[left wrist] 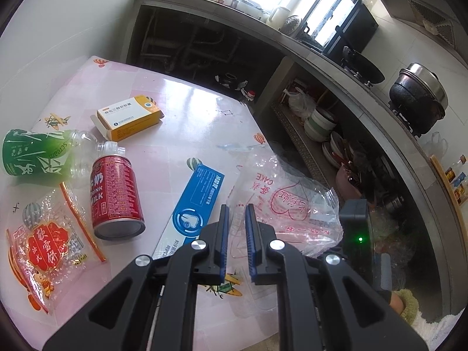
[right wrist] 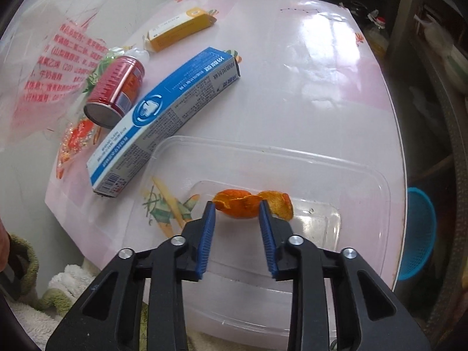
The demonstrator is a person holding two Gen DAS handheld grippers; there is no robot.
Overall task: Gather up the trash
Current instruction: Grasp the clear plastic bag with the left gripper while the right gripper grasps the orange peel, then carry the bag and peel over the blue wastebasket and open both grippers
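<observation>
My left gripper [left wrist: 237, 207] is shut on a crumpled clear plastic bag [left wrist: 280, 201] with pink print; that bag [right wrist: 44, 73] hangs raised at the upper left of the right wrist view. My right gripper [right wrist: 236, 204] stands open, pointing down into a clear plastic container [right wrist: 365, 175]. Its tips straddle an orange peel [right wrist: 234, 200] lying inside, and I see no squeeze on it. On the pink table [left wrist: 190, 102] lie a red milk can [left wrist: 115, 193], a green-labelled bottle [left wrist: 35, 152], an orange medicine box [left wrist: 131, 117], a blue toothpaste box [left wrist: 196, 201] and a red snack wrapper [left wrist: 49, 245].
A kitchen counter runs along the right with a black pot [left wrist: 418, 93] on a burner, and stacked dishes [left wrist: 318, 122] fill the shelf below. A blue basket [right wrist: 418, 234] sits low beyond the table's right edge. Fluffy fabric shows below the near table edge.
</observation>
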